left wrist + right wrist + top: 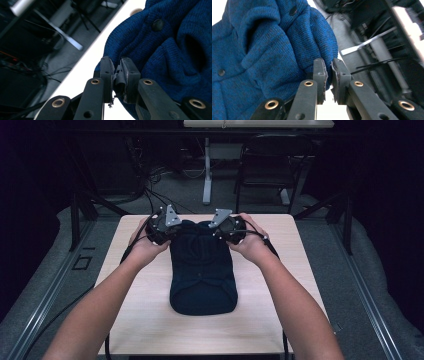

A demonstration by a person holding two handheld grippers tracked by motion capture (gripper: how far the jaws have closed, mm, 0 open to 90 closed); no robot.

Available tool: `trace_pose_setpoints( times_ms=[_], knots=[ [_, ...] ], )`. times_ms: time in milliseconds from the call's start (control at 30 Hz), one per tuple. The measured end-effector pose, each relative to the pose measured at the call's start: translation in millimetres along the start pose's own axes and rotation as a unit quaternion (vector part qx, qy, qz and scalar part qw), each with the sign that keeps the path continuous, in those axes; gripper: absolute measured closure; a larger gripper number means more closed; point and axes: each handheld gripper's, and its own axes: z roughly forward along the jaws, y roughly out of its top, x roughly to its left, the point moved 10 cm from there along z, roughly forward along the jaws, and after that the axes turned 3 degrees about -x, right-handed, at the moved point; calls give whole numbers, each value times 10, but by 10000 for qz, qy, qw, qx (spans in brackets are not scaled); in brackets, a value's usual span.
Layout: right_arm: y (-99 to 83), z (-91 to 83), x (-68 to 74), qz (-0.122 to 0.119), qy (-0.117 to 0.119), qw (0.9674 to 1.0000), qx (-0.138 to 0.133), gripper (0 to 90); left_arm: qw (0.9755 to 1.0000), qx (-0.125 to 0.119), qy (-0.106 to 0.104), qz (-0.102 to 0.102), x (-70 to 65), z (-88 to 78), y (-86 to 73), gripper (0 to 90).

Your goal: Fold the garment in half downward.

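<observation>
Blue knit garment (202,270) lies mid-counter (135,320), long axis running near edge to far edge. Left claw (167,231) and right claw (222,231) each pinch a far corner of it, equally near, garment extending toward the person.

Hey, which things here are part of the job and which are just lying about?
In the job:
blue knit garment
left gripper, jaws shut on its edge
right gripper, jaws shut on its edge
table

Lying about:
black chair
floor cables
</observation>
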Motion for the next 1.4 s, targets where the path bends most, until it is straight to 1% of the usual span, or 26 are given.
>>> trace_pose_setpoints(
  times_ms=[33, 100, 133, 167, 233, 267, 300, 400, 533, 567, 600, 700, 733, 867, 933, 967, 1033, 1067, 1100, 1133, 1167, 1200, 1233, 1300, 1333, 1400],
  knots=[
    [0, 0, 0, 0, 0, 10000, 0, 819, 9999, -82, 98, 19, 25, -32, 44, 812],
    [67, -60, -67, 11, -162, 9998, -116, 819, 9995, -194, 261, 30, 72, -80, 105, 812],
    [88, -79, -87, 27, -217, 9996, -172, 819, 9993, -228, 305, -14, 82, -99, 123, 812],
    [111, -97, -101, 65, -254, 9994, -247, 818, 9991, -231, 342, 12, 83, -97, 122, 812],
    [66, -70, -45, -42, -242, 9996, -130, 818, 9992, -146, 352, 116, 26, -57, 68, 812],
    [40, -57, -25, -95, -227, 9997, -61, 818, 9993, -109, 327, 151, -3, -36, 43, 812],
    [12, -24, 11, -92, -213, 9997, -55, 818, 9994, -51, 274, 192, -36, -11, 5, 812],
    [-33, 15, 45, -96, -161, 9998, -1, 818, 9996, -19, 235, 143, -80, 38, -46, 812],
    [-71, 59, 76, -63, -134, 9999, 28, 817, 9995, 0, 263, 182, -105, 70, -67, 811],
    [-89, 64, 88, -63, -137, 9999, 53, 817, 9994, 20, 259, 230, -111, 72, -73, 811],
    [-96, 75, 96, -63, -123, 9999, 30, 817, 9995, 33, 236, 228, -122, 76, -78, 811],
    [-118, 81, 99, -70, -104, 9999, 77, 817, 9994, 63, 218, 249, -136, 99, -87, 811],
    [-129, 92, 95, -51, -110, 9999, 97, 817, 9994, 64, 229, 248, -132, 105, -85, 811],
    [-120, 104, 77, 5, -91, 9999, 79, 817, 9996, 37, 237, 131, -99, 134, -76, 811],
    [-74, 94, 29, 33, -126, 9999, 51, 817, 9997, 18, 249, 59, -63, 125, -51, 811],
    [-49, 75, -3, 5, -165, 9998, 65, 816, 9995, -53, 303, 27, -27, 107, -14, 811],
    [-27, 62, -23, -1, -199, 9998, 40, 816, 9990, -147, 420, 40, 41, 54, 57, 812],
    [17, 35, -62, 7, -284, 9996, -38, 816, 9986, -221, 486, 50, 72, 15, 103, 811],
    [95, -25, -134, 66, -457, 9987, -219, 815, 9977, -322, 584, 83, 111, -28, 153, 812],
    [95, -25, -134, 66, -457, 9987, -219, 815, 9969, -415, 660, 69, 144, -73, 201, 812],
    [134, -53, -163, 141, -525, 9979, -343, 815, 9960, -507, 728, 73, 174, -120, 245, 811],
    [164, -89, -198, 138, -608, 9972, -406, 814, 9956, -556, 756, 61, 188, -144, 270, 811],
    [179, -113, -217, 152, -648, 9968, -437, 813, 9957, -553, 735, 47, 190, -159, 282, 811],
    [184, -120, -208, 189, -672, 9964, -471, 812, 9957, -506, 757, 175, 145, -143, 253, 811],
    [138, -97, -160, 91, -646, 9972, -372, 812, 9960, -483, 726, 203, 113, -126, 227, 811],
    [121, -80, -134, 81, -619, 9974, -373, 812, 9964, -415, 685, 262, 66, -97, 169, 811]
  ],
)
